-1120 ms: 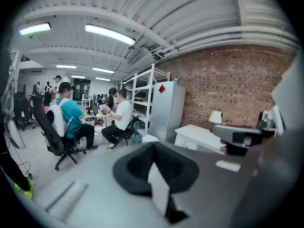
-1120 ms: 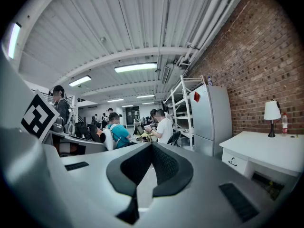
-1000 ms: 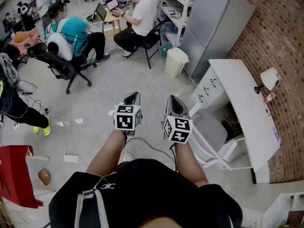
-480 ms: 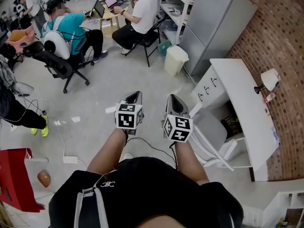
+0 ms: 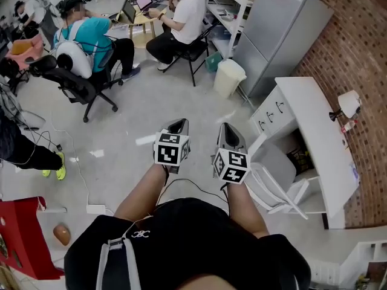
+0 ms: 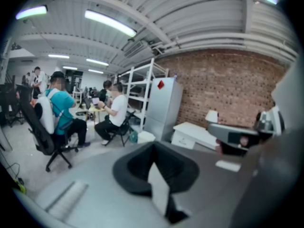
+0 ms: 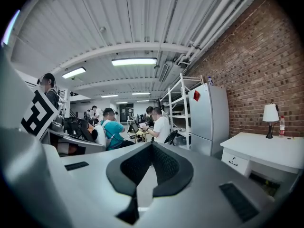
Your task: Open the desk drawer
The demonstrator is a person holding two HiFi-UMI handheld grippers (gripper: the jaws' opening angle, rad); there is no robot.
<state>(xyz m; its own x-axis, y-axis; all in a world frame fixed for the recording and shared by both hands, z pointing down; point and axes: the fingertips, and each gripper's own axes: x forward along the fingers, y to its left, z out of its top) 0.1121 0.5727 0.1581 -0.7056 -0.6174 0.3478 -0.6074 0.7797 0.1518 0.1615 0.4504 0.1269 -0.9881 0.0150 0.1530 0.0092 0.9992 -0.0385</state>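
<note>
1. The drawers (image 5: 270, 115) were in the white counter (image 5: 317, 138), which stood along the brick wall (image 5: 357, 47). They were at the end of the counter nearest to the grey fridge (image 5: 281, 29).
2. The drawer fronts carried small dark handles and looked flush with each other, so all of them were closed.
3. A white chair (image 5: 272, 173) stood in the opening just beside the drawers.
4. A lamp (image 5: 349, 103) stood on the counter by the wall, and a pale bin (image 5: 230, 77) stood on the floor (image 5: 151, 113) next to the fridge.
5. The right claw (image 5: 227, 127) was held in the air over the floor. It was nearer to the counter but well apart from the drawers, and it touched nothing.
6. The left claw (image 5: 179, 124) was beside it, further from the counter.
7. The jaws of each claw were together, with nothing between them.
8. Several people (image 5: 181, 17) sat at the far side of the room.
</note>
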